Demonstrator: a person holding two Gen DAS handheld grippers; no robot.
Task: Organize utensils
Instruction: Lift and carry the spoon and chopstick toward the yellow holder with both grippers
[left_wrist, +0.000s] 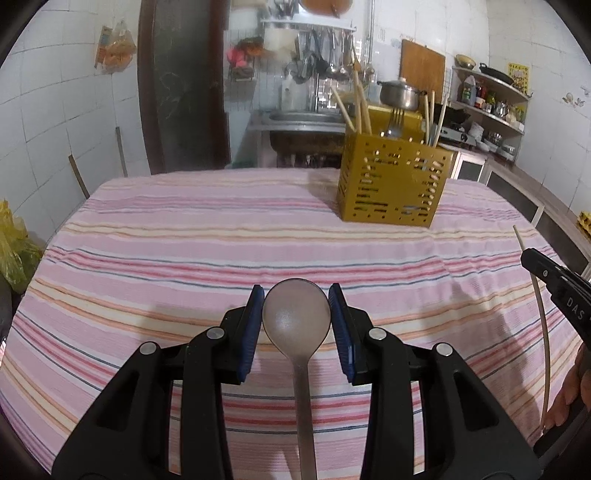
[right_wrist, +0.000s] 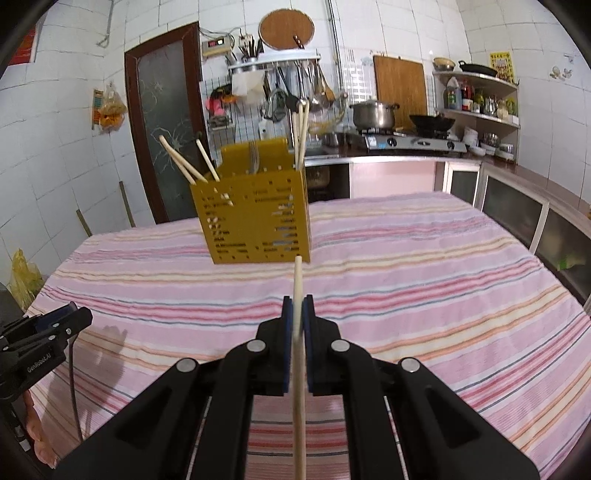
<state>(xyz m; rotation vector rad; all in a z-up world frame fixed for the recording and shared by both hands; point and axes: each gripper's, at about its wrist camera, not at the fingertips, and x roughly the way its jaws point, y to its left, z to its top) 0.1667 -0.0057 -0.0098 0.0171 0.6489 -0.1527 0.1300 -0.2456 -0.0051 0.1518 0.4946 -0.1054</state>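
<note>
The long handle of the grey metal spoon (left_wrist: 296, 321) runs off the bottom edge of the left wrist view. The thin pale wooden chopstick (right_wrist: 298, 354) is likewise cut off at the bottom of the right wrist view. Inside the far mustard-yellow perforated utensil holder (right_wrist: 255, 225), the lower ends of the chopsticks and the fork are hidden behind its walls. The small jars on the far right wall shelf (right_wrist: 480, 114) are too small to identify.

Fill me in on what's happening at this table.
A person is sorting utensils with a tool in each hand. The left tool grips a spoon by its bowl; the right tool is shut on a chopstick. The yellow holder on the striped tablecloth already holds chopsticks and a fork.
</note>
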